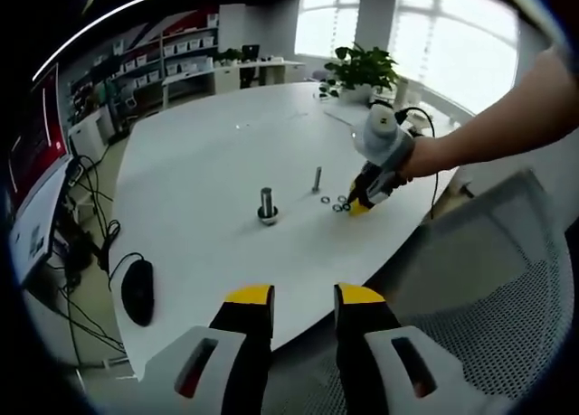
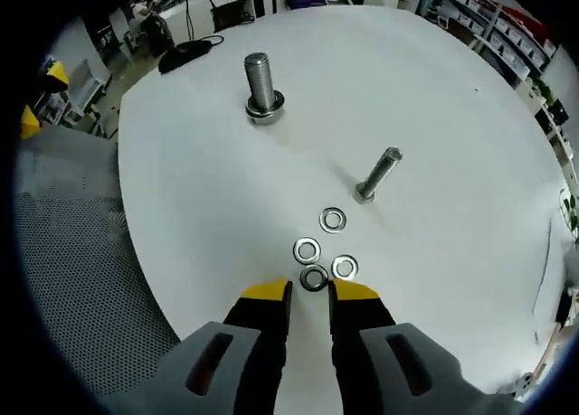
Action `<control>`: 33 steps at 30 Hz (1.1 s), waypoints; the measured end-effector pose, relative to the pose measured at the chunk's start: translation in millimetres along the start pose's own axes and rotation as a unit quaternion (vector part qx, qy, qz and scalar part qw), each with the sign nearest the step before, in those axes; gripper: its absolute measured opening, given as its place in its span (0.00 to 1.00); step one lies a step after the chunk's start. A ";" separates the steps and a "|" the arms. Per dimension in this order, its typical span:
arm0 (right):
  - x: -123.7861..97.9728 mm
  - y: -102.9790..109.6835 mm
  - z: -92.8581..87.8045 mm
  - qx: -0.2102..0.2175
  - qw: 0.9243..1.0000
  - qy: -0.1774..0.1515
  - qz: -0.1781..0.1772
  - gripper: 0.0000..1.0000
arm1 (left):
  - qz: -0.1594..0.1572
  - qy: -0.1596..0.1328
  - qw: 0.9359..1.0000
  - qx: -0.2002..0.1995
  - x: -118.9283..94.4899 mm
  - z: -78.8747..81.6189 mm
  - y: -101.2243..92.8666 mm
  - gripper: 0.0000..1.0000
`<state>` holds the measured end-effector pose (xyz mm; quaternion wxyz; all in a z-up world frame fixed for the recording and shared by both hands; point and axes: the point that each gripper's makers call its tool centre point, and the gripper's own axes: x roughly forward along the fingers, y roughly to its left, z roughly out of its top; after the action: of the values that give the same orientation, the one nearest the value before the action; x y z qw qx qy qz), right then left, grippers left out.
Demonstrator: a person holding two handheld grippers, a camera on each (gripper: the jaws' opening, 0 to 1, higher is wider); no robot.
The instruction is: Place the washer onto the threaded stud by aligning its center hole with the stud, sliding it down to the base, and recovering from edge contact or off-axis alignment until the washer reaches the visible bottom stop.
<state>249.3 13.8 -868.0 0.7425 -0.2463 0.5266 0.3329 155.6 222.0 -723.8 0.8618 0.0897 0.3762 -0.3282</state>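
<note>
Four washers (image 2: 327, 249) lying flat on the white table (image 2: 452, 117), holes facing up, clustered just ahead of the right gripper (image 2: 310, 291). Darkest washer (image 2: 314, 278) nearest the yellow fingertips (image 2: 267, 291), sitting at the mouth of the narrow gap between the jaws, not gripped as far as can be seen. Two bright washers just beyond it, one (image 2: 307, 249) to its left and one (image 2: 344, 268) to its right, the right one touching or nearly touching the dark one. Fourth washer (image 2: 333, 220) farther out, a little apart from the rest.

Slim threaded stud (image 2: 377, 174) near the cluster, standing on its head, long axis upright though leaning in the fisheye view. Thicker bolt (image 2: 261, 88) well apart, also upright on its head, with a washer-like ring at its base.

Right gripper jaws slightly parted, holding nothing. Seen from the left gripper view, right gripper (image 1: 369, 194) tipped down onto the washers (image 1: 341, 203), a hand (image 1: 418, 155) behind it.

Left gripper (image 1: 304, 297) off the table edge, jaws apart and empty. Black mouse (image 1: 137, 291) at the near edge; potted plant (image 1: 364, 71) at the far side.
</note>
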 end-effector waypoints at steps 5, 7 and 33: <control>0.1 0.6 -0.1 -0.037 0.999 0.026 0.015 0.19 | 0.000 -0.002 1.000 -0.002 -0.4 0.7 0.5 0.25; 0.2 1.8 0.9 -0.045 0.998 0.030 0.016 0.20 | 0.000 0.001 1.000 -0.001 0.1 -0.7 0.0 0.25; 2.3 -1.5 1.0 -0.082 0.993 0.079 0.016 0.16 | 0.007 0.006 1.000 0.002 0.7 -2.6 2.4 0.24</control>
<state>251.6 14.1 -869.8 0.6703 -0.3235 0.5585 0.3663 155.9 224.5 -726.3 0.8615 0.0964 0.3803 -0.3222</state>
